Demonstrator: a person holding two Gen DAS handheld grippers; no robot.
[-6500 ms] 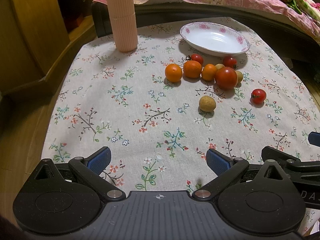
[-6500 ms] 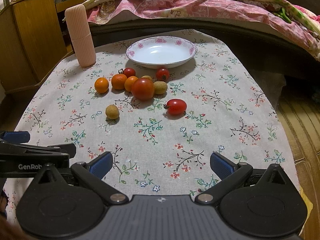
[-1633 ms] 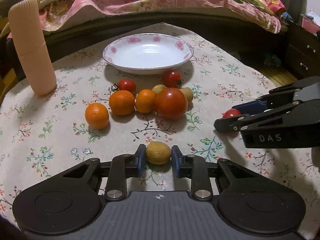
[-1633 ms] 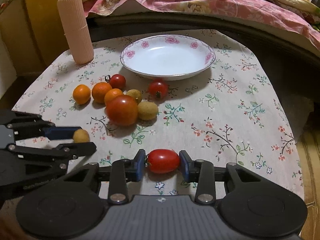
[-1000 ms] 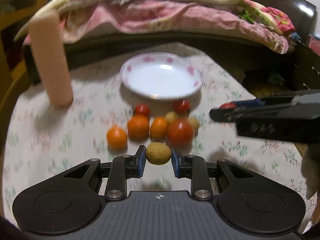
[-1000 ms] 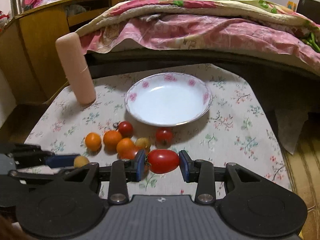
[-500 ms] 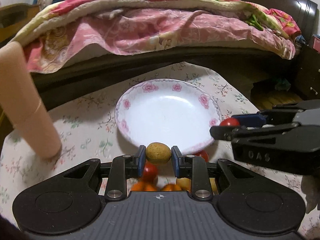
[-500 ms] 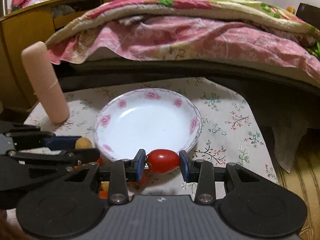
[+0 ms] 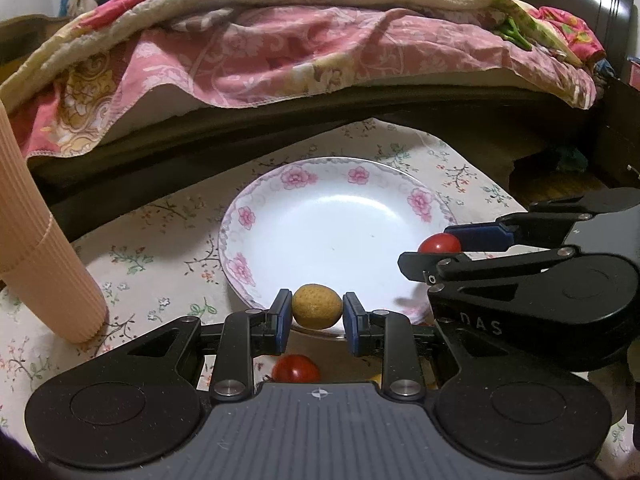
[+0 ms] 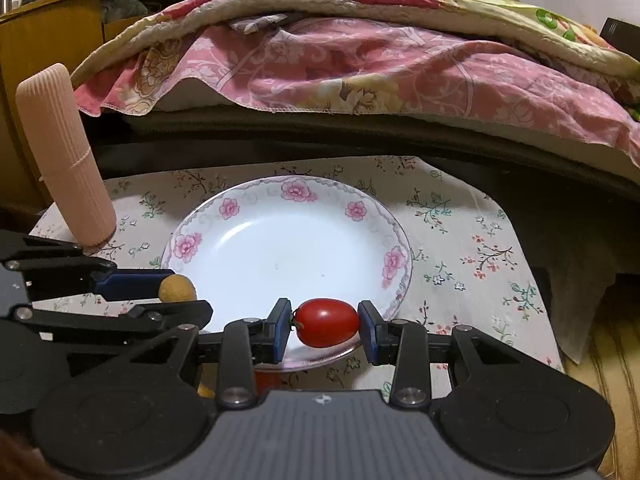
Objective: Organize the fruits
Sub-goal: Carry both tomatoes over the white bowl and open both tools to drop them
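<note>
The left gripper [image 9: 317, 316] is clamped on a small tan round fruit [image 9: 317, 306], which sits between its two blue-padded fingers [image 9: 281, 320]. In the left wrist view the fruit hangs over the near rim of a white plate [image 9: 256, 240] with pink flowers around its edge. The plate itself holds nothing.

The right gripper [image 10: 323, 330] is clamped on a red oval tomato [image 10: 327, 322], stem end toward its left finger. In the right wrist view the tomato hangs over the near right part of the plate [image 10: 280, 200]. From the left wrist view the right gripper [image 9: 436, 246] reaches in from the right side, with the tomato [image 9: 439, 243] showing at its tip over the plate's right rim. From the right wrist view the left gripper [image 10: 176, 288] comes in from the left, and the tan fruit [image 10: 177, 287] shows at its tip over the plate's near left rim.

The plate rests on a table covered with a flowered cloth [image 9: 160, 216]. A tall ribbed pink cup [image 10: 66, 160] stands on the cloth to the far left of the plate. Below the left gripper, near the plate's near edge, another red tomato [image 9: 296, 368] lies on the cloth, partly hidden by the gripper body. Beyond the table is a bed with a pink flowered quilt [image 10: 340, 60].
</note>
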